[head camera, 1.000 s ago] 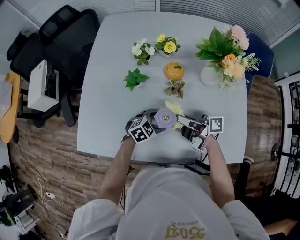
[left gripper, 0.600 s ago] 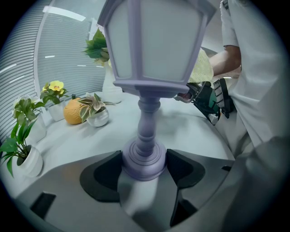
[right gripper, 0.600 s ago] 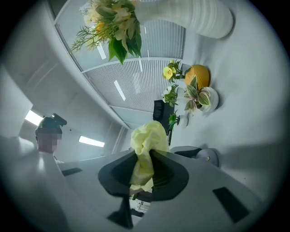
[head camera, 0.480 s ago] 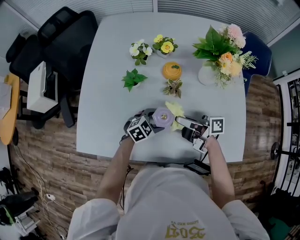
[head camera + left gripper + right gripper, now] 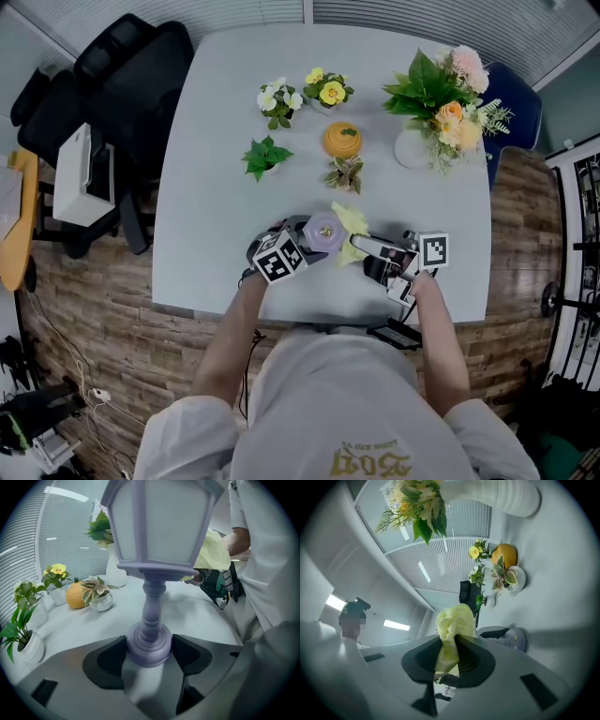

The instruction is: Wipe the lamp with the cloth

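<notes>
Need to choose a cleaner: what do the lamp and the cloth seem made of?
Lamp: probably moulded plastic, possibly painted metal; even matte lilac stem and base, frosted white panes. Cloth: soft pale-yellow fabric, maybe microfibre; it bunches into limp folds.

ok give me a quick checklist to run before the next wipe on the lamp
1. Left gripper shut on the base of the lamp: ok, there is a jaw on each side of it.
2. Lamp upright on the table: ok.
3. Cloth pinched in the right gripper: ok, a bunch sticks out past the jaws.
4. Cloth touching the lamp: cannot tell. It sits right beside the lamp's top, but contact isn't clear.
5. Small potted plant clear of the lamp: ok, it stands apart, farther back on the table.
</notes>
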`<state>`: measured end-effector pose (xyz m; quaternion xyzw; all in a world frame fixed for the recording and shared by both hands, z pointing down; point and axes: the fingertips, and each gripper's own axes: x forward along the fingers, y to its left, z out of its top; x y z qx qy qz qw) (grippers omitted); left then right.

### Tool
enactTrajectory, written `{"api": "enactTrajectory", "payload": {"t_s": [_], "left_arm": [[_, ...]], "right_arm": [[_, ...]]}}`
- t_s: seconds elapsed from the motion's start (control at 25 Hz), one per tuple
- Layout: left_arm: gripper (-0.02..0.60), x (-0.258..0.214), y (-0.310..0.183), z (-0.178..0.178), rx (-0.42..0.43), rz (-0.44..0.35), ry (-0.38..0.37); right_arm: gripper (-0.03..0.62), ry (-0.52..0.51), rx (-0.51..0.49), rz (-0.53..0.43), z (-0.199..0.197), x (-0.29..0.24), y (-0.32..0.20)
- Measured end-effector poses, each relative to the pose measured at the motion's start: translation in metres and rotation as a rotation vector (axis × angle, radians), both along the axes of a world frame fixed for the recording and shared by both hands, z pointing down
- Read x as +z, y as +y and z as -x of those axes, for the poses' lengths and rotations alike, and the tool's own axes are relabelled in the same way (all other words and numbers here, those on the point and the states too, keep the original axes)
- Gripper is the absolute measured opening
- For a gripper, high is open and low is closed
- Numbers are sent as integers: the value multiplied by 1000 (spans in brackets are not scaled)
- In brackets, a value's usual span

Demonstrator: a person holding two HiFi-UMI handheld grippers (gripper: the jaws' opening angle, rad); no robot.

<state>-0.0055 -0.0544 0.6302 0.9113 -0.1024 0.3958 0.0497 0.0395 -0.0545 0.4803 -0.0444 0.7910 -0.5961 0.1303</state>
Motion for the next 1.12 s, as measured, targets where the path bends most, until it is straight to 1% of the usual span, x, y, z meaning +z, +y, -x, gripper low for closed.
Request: {"api": "enactTrajectory", "payload": {"t_s": [0.52, 0.72, 0.92, 1.04, 1.12], "left_arm": [[305, 1, 0, 1, -1, 4, -3], [305, 2, 0, 0, -2, 3, -3], [305, 1, 0, 0, -1, 2, -3], [305, 0, 1, 1, -2, 4, -4], [305, 0, 0, 1, -3, 6, -5]], "right_arm": [[67, 10, -34, -19, 3, -7, 11], [67, 44, -65, -23, 5, 4, 13], [67, 133, -85, -26, 9, 19, 12], [67, 144, -71, 0, 14, 18, 10], [67, 155, -80, -10, 12, 22, 10]]}}
